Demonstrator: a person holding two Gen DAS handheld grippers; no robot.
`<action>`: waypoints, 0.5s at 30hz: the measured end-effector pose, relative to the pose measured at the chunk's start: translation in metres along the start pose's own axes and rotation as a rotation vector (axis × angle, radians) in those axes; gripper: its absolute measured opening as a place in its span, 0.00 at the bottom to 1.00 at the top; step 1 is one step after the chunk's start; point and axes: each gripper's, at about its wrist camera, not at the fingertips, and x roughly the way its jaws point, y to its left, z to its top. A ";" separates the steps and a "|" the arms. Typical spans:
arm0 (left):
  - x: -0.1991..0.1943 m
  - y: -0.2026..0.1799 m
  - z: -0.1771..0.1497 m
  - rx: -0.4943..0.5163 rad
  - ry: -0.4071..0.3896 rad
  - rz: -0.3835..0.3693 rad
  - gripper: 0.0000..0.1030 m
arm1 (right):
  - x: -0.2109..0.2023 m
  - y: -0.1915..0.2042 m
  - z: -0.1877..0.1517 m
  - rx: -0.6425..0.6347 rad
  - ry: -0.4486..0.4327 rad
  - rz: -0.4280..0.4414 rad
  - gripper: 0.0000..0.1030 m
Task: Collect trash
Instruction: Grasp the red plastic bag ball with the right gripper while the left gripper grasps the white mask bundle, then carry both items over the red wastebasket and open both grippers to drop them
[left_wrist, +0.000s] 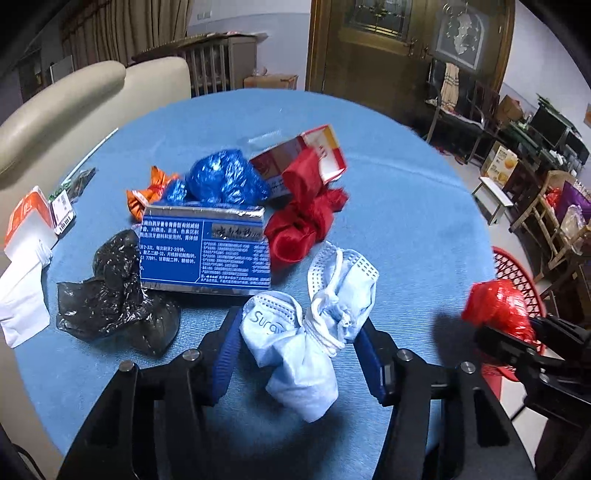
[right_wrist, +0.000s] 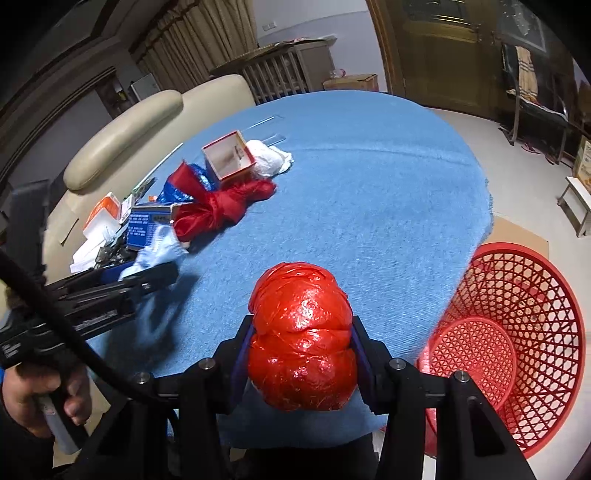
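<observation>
A round table covered in a ribbed blue cloth (right_wrist: 369, 206) fills both views, with a cream padded sofa (right_wrist: 125, 125) along its far left edge and a dark wooden door (left_wrist: 373, 48) beyond the far side. The litter lies gathered on the left part of the cloth: a crumpled black plastic bag (left_wrist: 114, 291), a flat blue carton printed with white text (left_wrist: 205, 251), a crinkled blue foil wrapper (left_wrist: 225, 177), an orange sweet wrapper (left_wrist: 146, 194), a knotted red fabric ribbon (left_wrist: 299, 218), an open red-and-white cardboard box (right_wrist: 229, 155) and white paper packaging (left_wrist: 26, 258) at the left edge. The left gripper (left_wrist: 299, 332) sits over the near side of the heap with a bunched pale blue surgical mask (left_wrist: 306, 332) between its blue-padded fingers (left_wrist: 225, 354); the pads flank the mask closely, but whether they press on it cannot be told. The right gripper (right_wrist: 301, 343) is clamped around a shiny red plastic bag wadded into a ball (right_wrist: 301, 339), held above the near edge of the table. On the floor to the right, just beside the table, stands a red plastic lattice basket (right_wrist: 517, 295), and cluttered shelves and chairs (left_wrist: 535, 155) line the far right wall.
</observation>
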 end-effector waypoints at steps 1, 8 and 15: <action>-0.005 -0.001 -0.001 0.003 -0.005 -0.007 0.58 | -0.002 -0.001 0.000 0.003 -0.005 -0.005 0.50; -0.023 -0.042 -0.001 0.063 -0.039 -0.081 0.58 | -0.028 -0.027 -0.003 0.070 -0.055 -0.061 0.50; -0.027 -0.094 0.010 0.136 -0.060 -0.176 0.58 | -0.066 -0.088 -0.015 0.188 -0.117 -0.204 0.50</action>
